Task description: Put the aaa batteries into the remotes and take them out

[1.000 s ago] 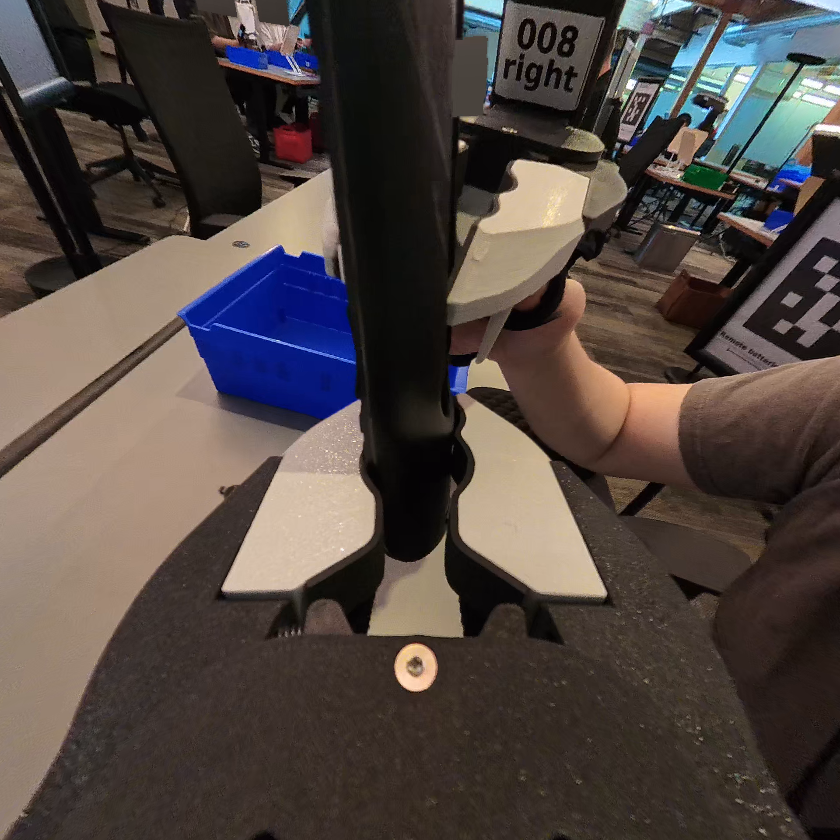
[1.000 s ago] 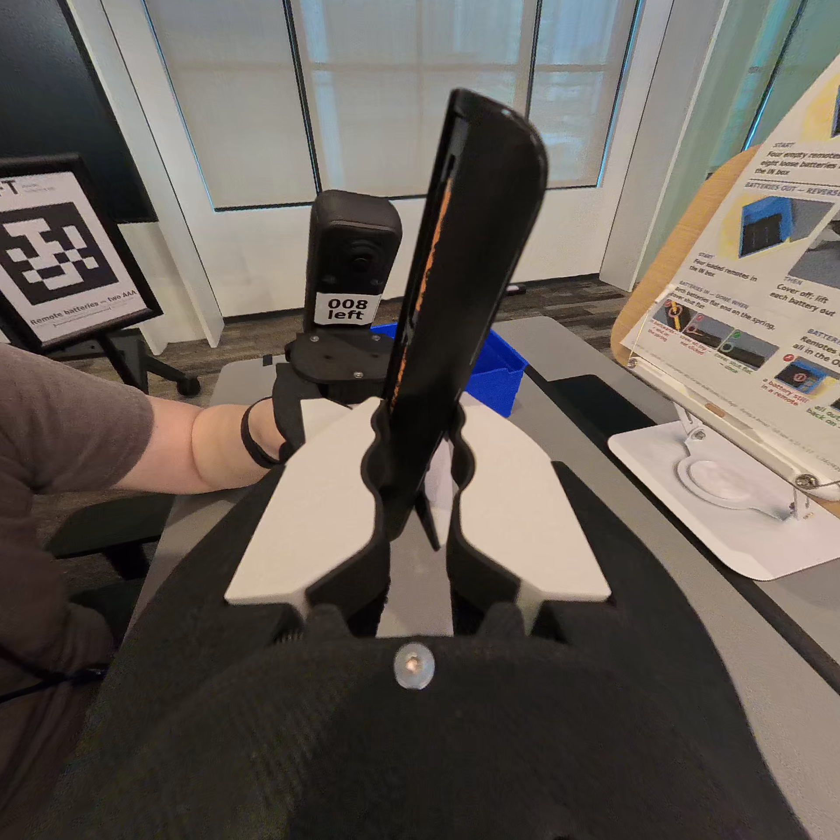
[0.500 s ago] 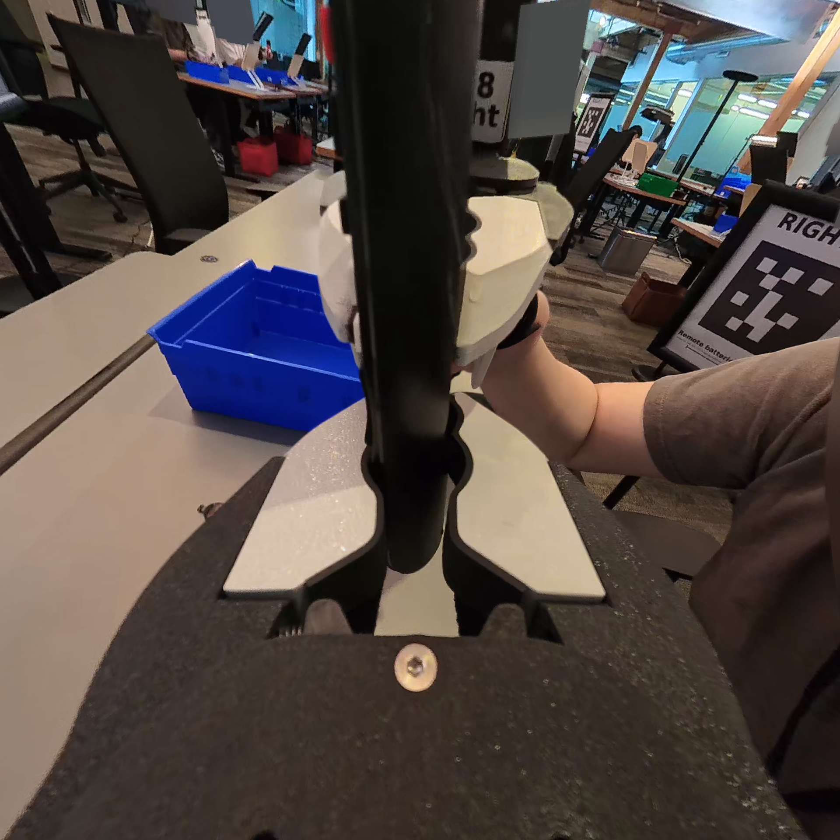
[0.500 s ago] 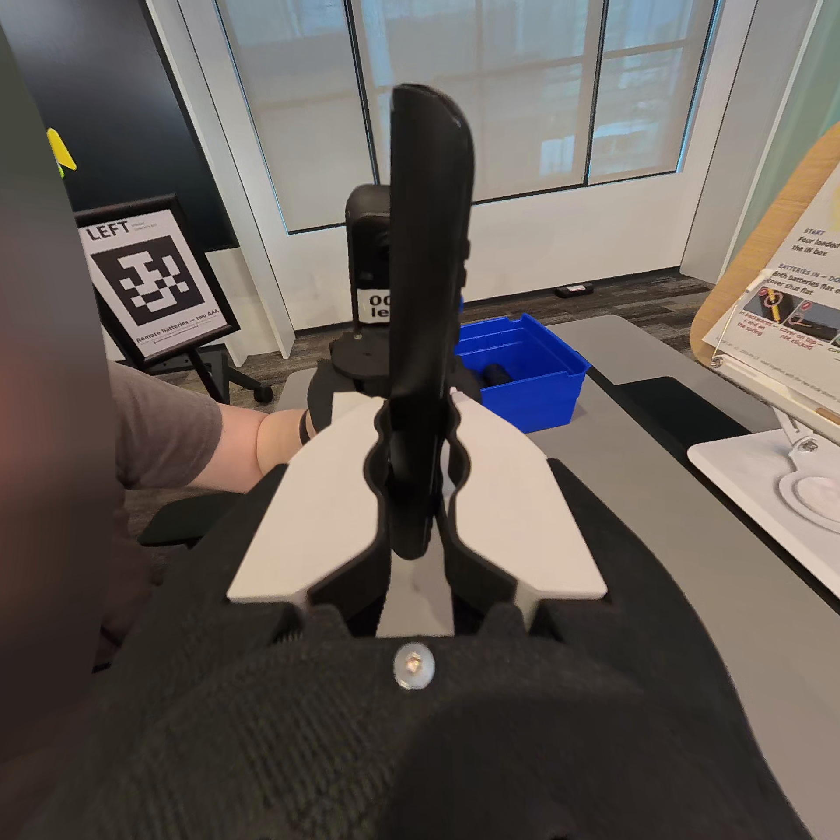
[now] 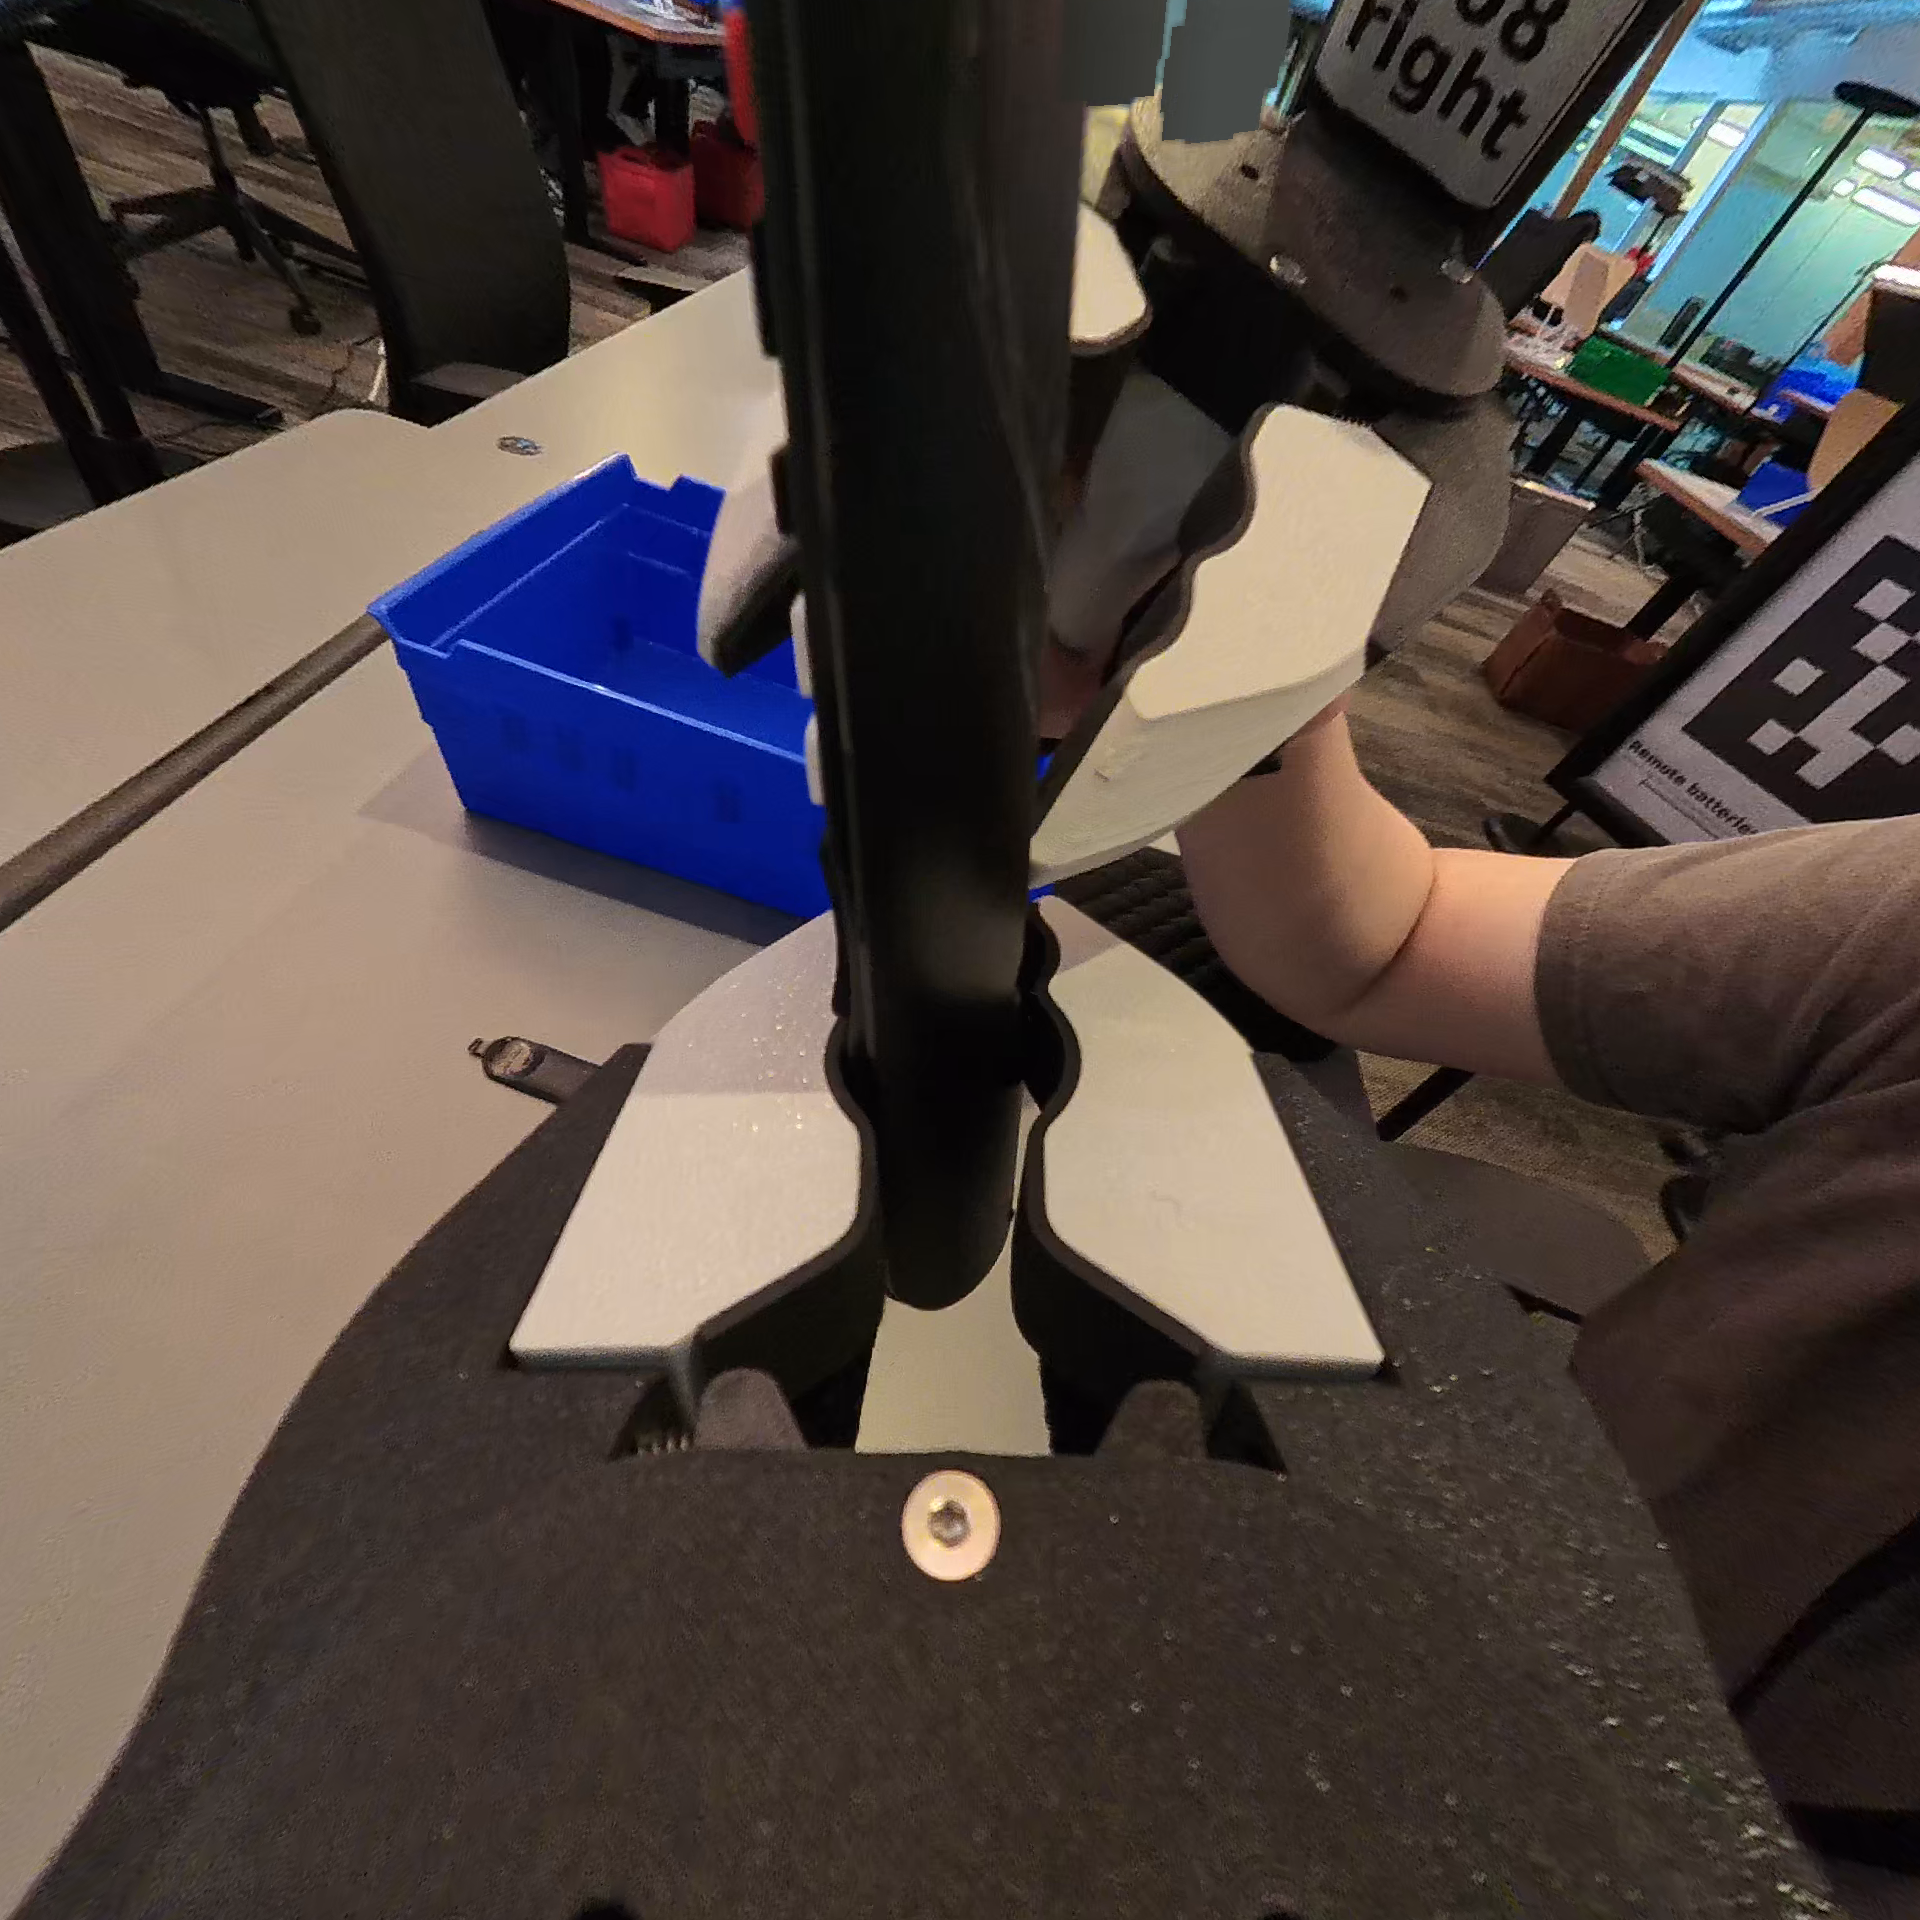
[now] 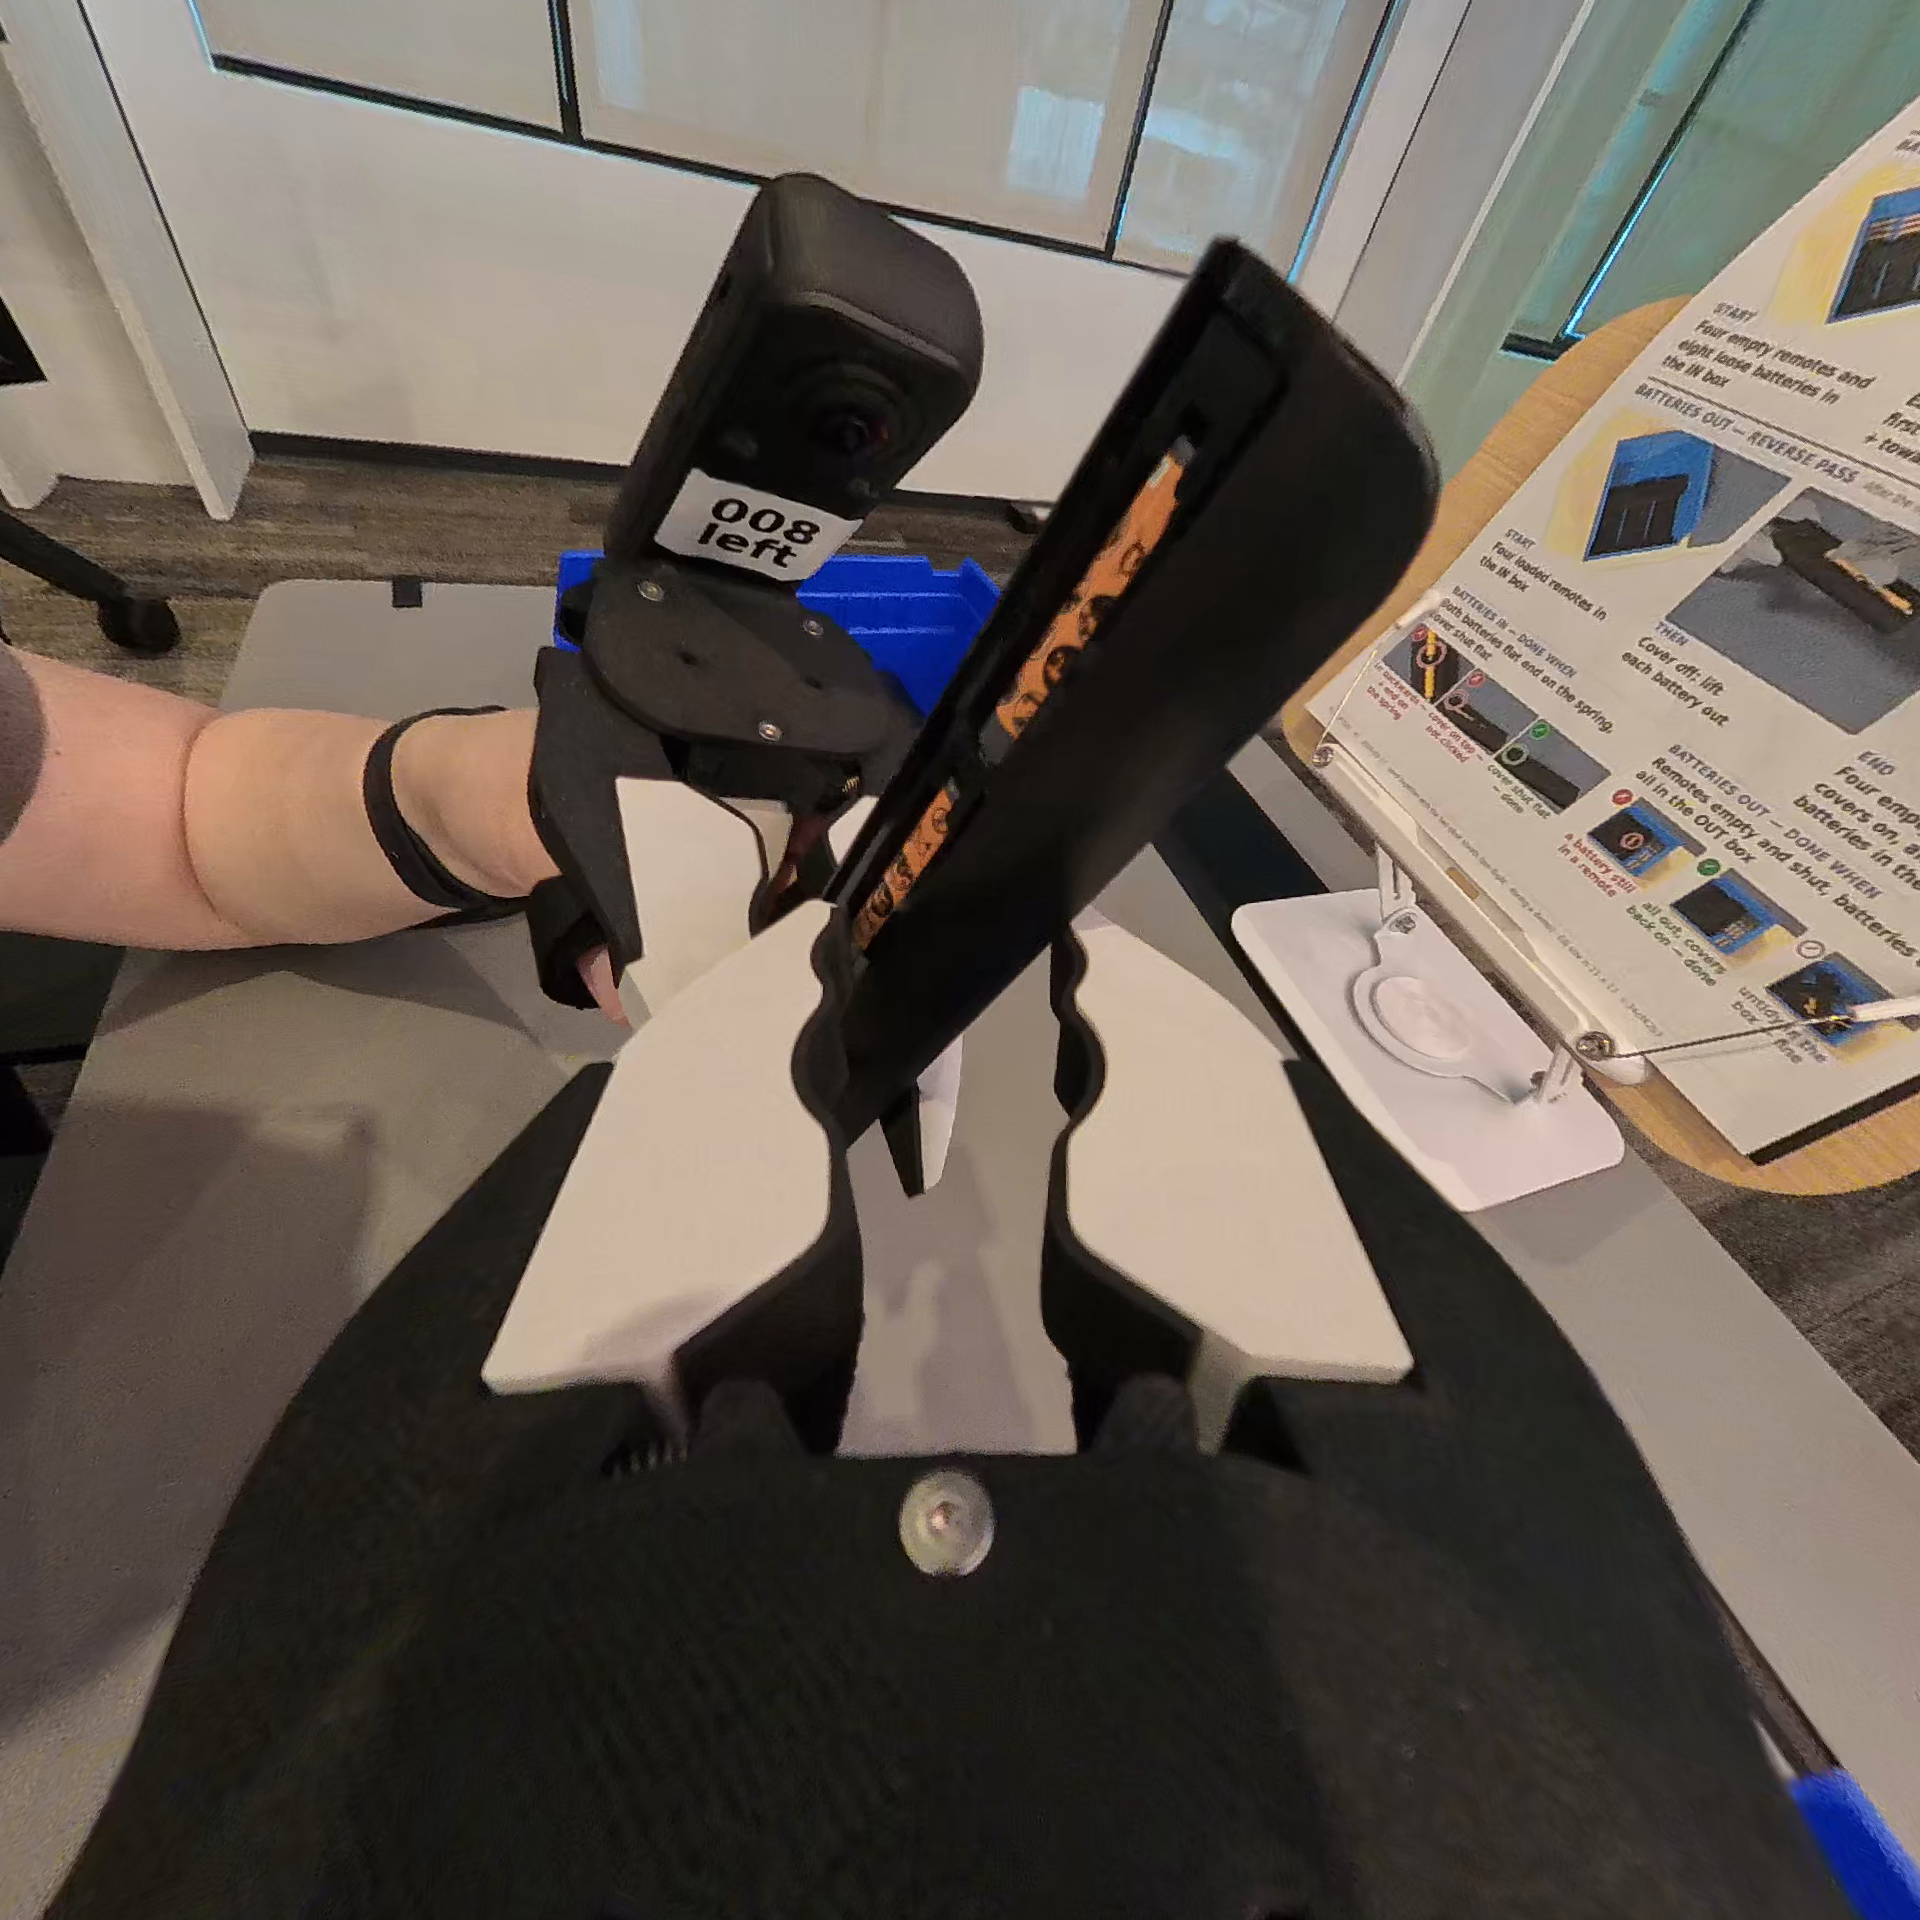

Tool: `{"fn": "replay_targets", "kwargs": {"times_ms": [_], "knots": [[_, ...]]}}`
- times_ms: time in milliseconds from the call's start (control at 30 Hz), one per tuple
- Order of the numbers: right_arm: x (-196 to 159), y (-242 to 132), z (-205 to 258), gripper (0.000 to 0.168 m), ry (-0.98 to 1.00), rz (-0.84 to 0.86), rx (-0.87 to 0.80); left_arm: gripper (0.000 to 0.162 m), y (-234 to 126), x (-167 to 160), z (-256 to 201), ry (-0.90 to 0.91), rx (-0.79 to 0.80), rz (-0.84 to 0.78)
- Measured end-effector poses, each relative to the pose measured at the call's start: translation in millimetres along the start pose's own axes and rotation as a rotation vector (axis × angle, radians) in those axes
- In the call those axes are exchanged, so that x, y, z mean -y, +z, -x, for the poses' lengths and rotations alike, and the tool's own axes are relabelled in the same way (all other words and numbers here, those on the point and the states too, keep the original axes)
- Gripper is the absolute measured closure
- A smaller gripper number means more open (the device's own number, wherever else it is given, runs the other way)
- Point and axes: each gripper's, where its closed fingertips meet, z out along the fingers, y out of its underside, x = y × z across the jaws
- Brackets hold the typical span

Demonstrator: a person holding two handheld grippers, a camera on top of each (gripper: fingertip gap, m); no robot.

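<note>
Your left gripper (image 5: pixel 940 1122) fingers clamp the long black plastic remote (image 5: pixel 914 644) upright, centre frame. Right gripper (image 6: pixel 951 1049) fingers spread loose around it, gripping nothing. Orange batteries (image 6: pixel 1081 623) sit loaded; next, probably pry one out.

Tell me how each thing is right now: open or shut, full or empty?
left tongs: shut on the remote.
right tongs: open around the remote, gap on one side.
remote: tilted, battery cover off.
batteries: orange, sitting inside the remote.
blue bin: on the table, contents mostly hidden.
</note>
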Motion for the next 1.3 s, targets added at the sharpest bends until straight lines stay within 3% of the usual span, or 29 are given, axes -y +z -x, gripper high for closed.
{"fn": "replay_targets", "kwargs": {"times_ms": [1300], "knots": [[5,8,-6,0.133,0.025,-0.119,-0.014,0.137,-4,1,13,0.016,0.071,-0.002]]}}
